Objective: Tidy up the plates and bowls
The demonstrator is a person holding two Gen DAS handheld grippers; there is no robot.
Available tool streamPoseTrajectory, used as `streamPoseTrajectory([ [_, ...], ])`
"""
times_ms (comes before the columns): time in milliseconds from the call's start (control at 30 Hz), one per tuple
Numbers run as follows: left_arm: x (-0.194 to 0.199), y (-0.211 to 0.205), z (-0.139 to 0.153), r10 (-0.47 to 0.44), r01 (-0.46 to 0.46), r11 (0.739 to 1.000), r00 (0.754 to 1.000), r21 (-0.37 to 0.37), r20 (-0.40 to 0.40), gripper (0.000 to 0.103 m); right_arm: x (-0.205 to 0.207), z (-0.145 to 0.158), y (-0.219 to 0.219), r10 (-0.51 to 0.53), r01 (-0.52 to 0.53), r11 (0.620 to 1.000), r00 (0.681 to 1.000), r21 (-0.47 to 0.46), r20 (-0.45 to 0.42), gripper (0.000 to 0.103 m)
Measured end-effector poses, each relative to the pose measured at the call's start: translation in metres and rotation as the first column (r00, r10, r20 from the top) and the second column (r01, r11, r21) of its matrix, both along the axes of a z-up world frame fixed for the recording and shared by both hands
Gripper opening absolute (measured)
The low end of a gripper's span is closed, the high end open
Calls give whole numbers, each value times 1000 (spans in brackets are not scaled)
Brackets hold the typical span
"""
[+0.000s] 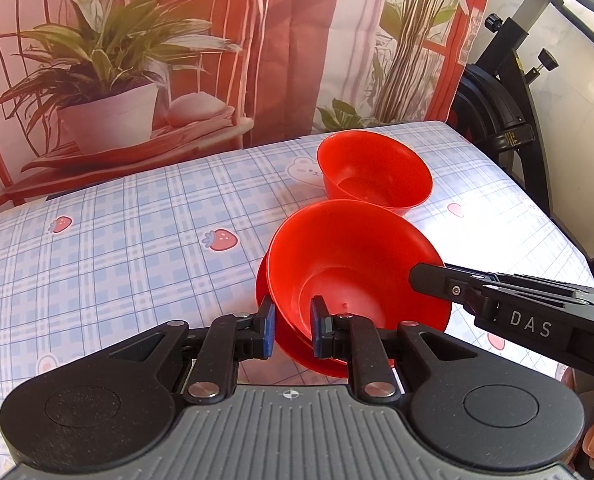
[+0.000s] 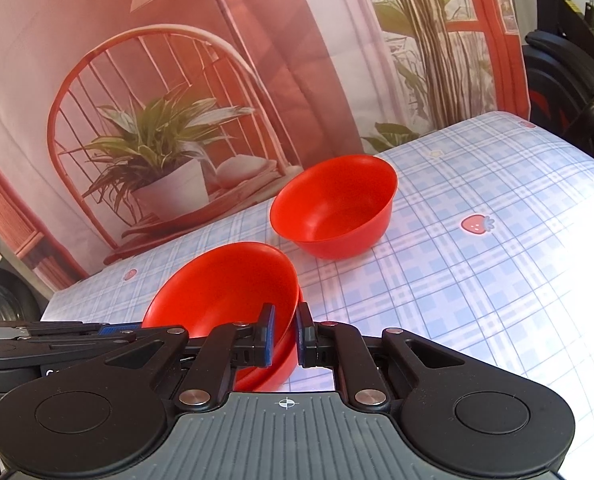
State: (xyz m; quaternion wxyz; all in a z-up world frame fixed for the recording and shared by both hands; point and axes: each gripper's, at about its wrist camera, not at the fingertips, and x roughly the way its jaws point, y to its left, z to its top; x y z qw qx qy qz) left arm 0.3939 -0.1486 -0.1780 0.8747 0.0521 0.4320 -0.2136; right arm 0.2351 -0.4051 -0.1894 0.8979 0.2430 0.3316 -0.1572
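The left gripper has its 2 blue-padded fingers set narrowly astride the near rim of the front red bowl, 1 pad outside the wall and 1 inside; whether the pads press the plastic or stand just off it is hard to tell from the left wrist view. The right gripper is closed tightly on the same front red bowl at its right-hand rim, the wall pinched between the pads; in the left wrist view this right gripper comes in from the right edge, its tip lying over the bowl's rim, so its fingertips are not separately visible there. Under the front bowl a second red edge shows, a red dish nested beneath it, but the grippers cover most of it and its form cannot be made out. The front bowl is tilted and seems lifted on 1 side. Behind it, near but apart, the rear red bowl sits upright on the table, which wears a blue plaid cloth printed with strawberries. Behind the table hangs a backdrop printed with a chair and plant, and a black exercise bike is cut off at the right edge.
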Motion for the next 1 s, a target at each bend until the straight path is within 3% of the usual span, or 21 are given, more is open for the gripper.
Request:
streamPoseTrajectory([
  [133,2,6,3,23,-23,999,1000,-26,-10,31,-2,3,-1,-2,2,1000,1000,-4,2,15],
  [400,10,11,19,69,-66,993,997,-98,26,32,-3,9,-8,-7,8,999,1000,-31,15,15],
  [567,25,0,22,49,-43,987,998,-155,34,35,5,11,-27,-4,5,997,1000,-82,23,16],
  [800,55,-31,13,37,-31,987,999,-159,35,35,21,14,-62,-40,46,988,998,-150,39,18],
  [1000,72,-41,-7,33,-33,985,999,-170,-3,36,31,5,-87,-87,95,984,995,-151,56,20],
])
